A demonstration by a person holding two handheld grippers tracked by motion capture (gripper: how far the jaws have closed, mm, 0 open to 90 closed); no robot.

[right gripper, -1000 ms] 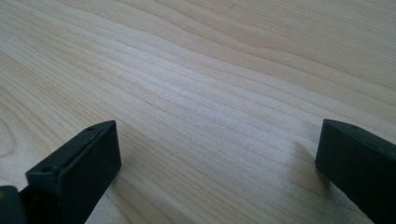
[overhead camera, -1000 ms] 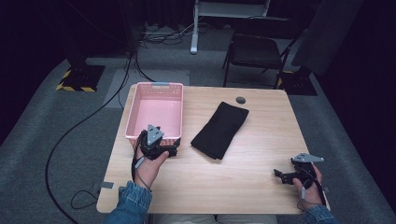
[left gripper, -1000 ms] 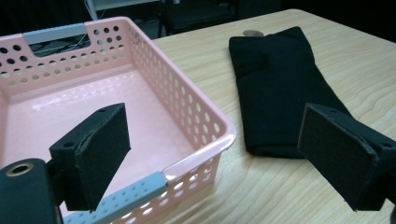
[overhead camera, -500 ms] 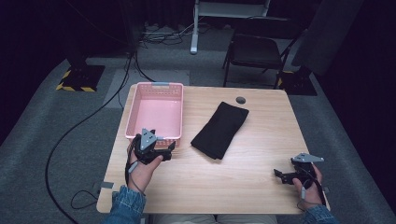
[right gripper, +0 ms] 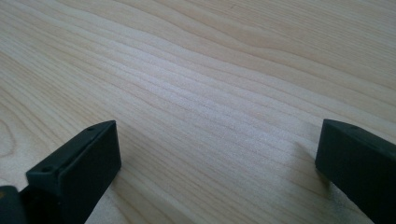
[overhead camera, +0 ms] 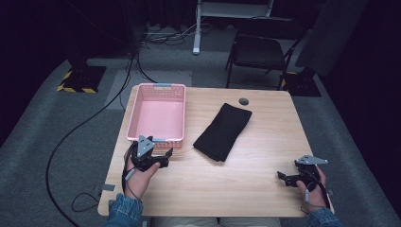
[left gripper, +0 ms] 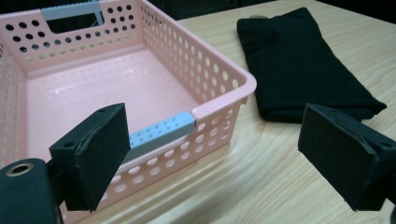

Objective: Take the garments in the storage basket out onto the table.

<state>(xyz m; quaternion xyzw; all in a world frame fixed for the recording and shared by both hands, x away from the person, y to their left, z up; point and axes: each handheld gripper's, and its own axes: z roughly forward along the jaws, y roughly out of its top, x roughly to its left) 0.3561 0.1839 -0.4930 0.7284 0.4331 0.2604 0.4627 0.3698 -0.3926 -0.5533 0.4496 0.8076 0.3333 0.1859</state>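
Gaping wide and holding nothing, both tongs [overhead camera: 163, 158] [overhead camera: 283, 176] flank the bare pink basket [overhead camera: 177, 101].

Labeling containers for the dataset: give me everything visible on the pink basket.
The pink basket looks like plastic: rectangular, shallow, with walls pierced by rows of round holes and a smooth solid floor. A grey perforated strip sits in the rim at each short end, like a handle. It is empty and stands upright on the left part of the wooden table; the folded black cloth lies apart to its right. The left gripper hovers open near its front rim.
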